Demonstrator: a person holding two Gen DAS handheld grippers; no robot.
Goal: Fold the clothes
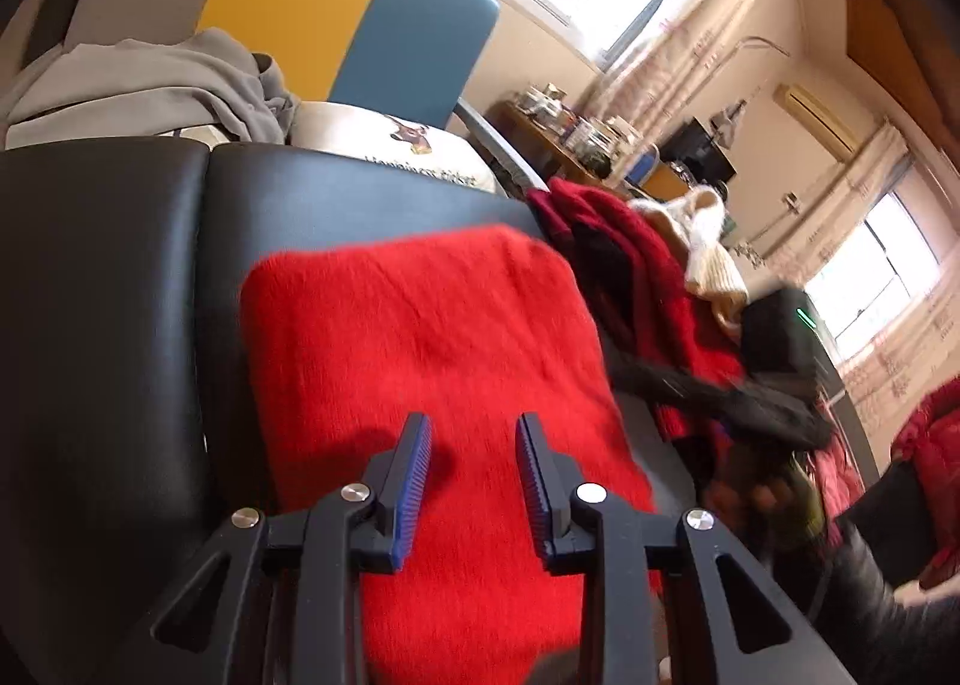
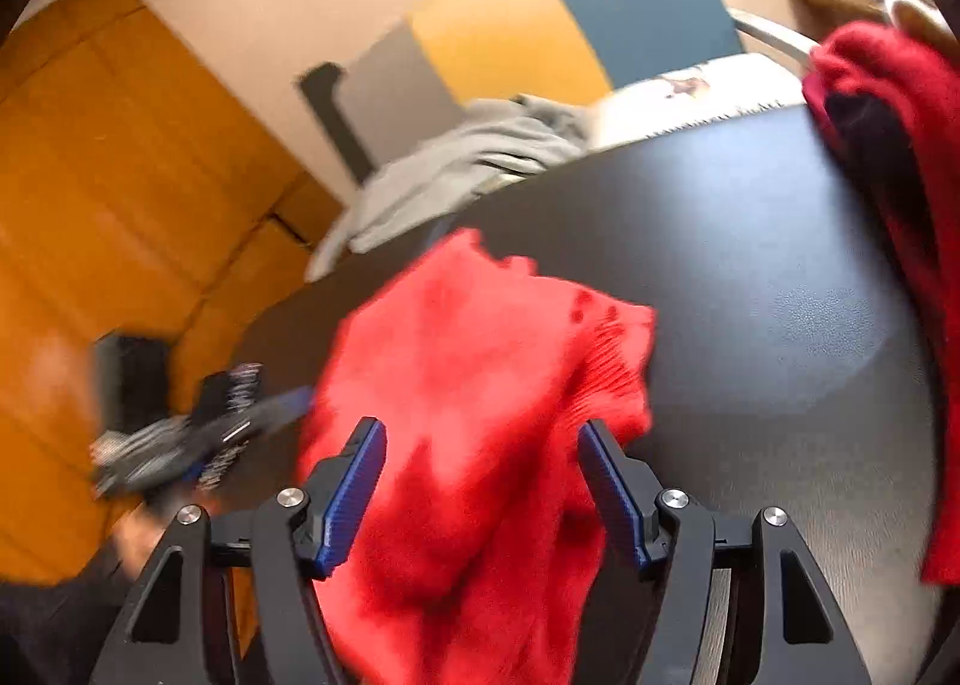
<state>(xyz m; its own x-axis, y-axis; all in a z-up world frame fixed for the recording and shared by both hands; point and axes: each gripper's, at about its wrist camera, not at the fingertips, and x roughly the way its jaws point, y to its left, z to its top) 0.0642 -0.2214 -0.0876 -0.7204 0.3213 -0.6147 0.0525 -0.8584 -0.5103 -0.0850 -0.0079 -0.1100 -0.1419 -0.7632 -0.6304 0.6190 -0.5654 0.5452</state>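
A bright red knit garment (image 1: pixel 420 325) lies folded into a rough rectangle on a black padded surface (image 1: pixel 120 265). My left gripper (image 1: pixel 474 421) hovers over its near part, open, with a gap between the blue pads and no cloth pinched. In the right wrist view the same red garment (image 2: pixel 480 337) looks bunched and blurred under my right gripper (image 2: pixel 480 427). Those jaws stand wide apart and the pads do not press on the cloth. The other gripper shows only as a dark blur at the right of the left wrist view.
A heap of dark red clothes (image 1: pixel 630 265) with a cream knit (image 1: pixel 714 247) on top sits at the right of the surface. A grey garment (image 1: pixel 150 79) and a white printed cushion (image 1: pixel 390 139) lie behind it. Orange wooden panels (image 2: pixel 120 175) stand to the left.
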